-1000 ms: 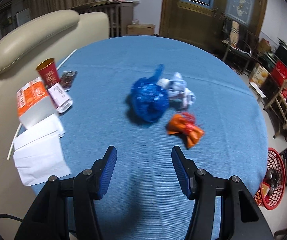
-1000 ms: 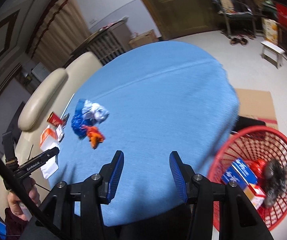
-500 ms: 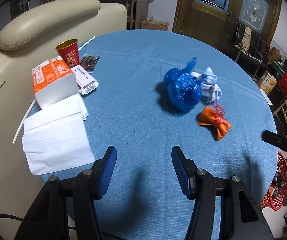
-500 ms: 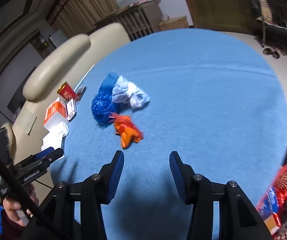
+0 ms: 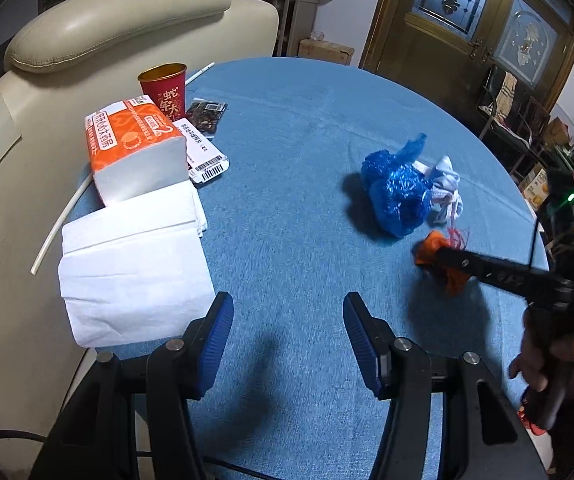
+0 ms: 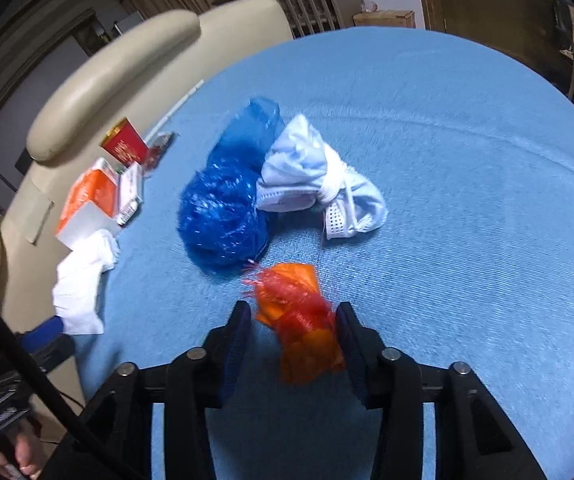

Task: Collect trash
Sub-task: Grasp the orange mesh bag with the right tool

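Crumpled orange bag (image 6: 301, 320) on blue tablecloth (image 6: 467, 184), beside blue bag (image 6: 223, 216) and white mask (image 6: 319, 176)

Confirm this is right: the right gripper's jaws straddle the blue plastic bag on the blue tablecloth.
Not right. The right gripper straddles the orange plastic bag, jaws closing around it. The blue plastic bag lies beyond it on the blue tablecloth, as the right wrist view shows.

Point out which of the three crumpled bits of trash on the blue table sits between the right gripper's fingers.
The orange net bag: it lies between the right hand-held gripper's closing jaws. The blue bag and white mask lie farther off.
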Available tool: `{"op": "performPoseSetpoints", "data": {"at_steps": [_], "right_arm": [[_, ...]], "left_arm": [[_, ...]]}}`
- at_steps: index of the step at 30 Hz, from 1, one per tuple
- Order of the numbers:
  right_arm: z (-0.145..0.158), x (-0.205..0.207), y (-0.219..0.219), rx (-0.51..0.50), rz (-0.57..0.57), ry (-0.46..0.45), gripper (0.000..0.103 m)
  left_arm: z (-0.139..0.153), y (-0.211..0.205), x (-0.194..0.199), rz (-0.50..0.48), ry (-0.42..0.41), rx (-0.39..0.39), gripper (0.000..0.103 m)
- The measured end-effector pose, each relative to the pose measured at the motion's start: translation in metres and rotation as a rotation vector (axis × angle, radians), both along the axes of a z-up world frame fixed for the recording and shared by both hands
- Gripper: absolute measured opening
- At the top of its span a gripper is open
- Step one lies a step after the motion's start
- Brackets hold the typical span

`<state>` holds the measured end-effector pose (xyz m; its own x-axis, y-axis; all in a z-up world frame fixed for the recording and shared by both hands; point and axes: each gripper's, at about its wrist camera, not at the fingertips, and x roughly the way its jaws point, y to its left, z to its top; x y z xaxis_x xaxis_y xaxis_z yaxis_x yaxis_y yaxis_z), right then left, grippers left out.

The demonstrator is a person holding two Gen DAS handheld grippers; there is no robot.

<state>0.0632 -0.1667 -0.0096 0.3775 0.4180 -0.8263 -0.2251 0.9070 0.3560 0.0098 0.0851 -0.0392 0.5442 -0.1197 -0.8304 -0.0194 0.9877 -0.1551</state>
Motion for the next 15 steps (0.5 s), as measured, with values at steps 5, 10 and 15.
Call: {"op": "performPoseSetpoints", "data": {"at_steps": [5,10,15], "right_arm": [[0.000,-0.006,-0.001,0.005,-0.012,-0.021,0.037],[0.003,-0.023,-0.025,0.046,-0.042,-0.019,0.037],[0.011,-0.042,-0.056,0.088,-0.084,-0.016,0.037]], "left_arm": [[0.010,-0.004,0.019,-0.034,0.000,-0.024,0.058],[0.017,-0.024,0.051,-0.091,-0.004,-0.034,0.067],[0.011,-0.051,0.093,-0.137,0.026,-0.075,0.067]]}}
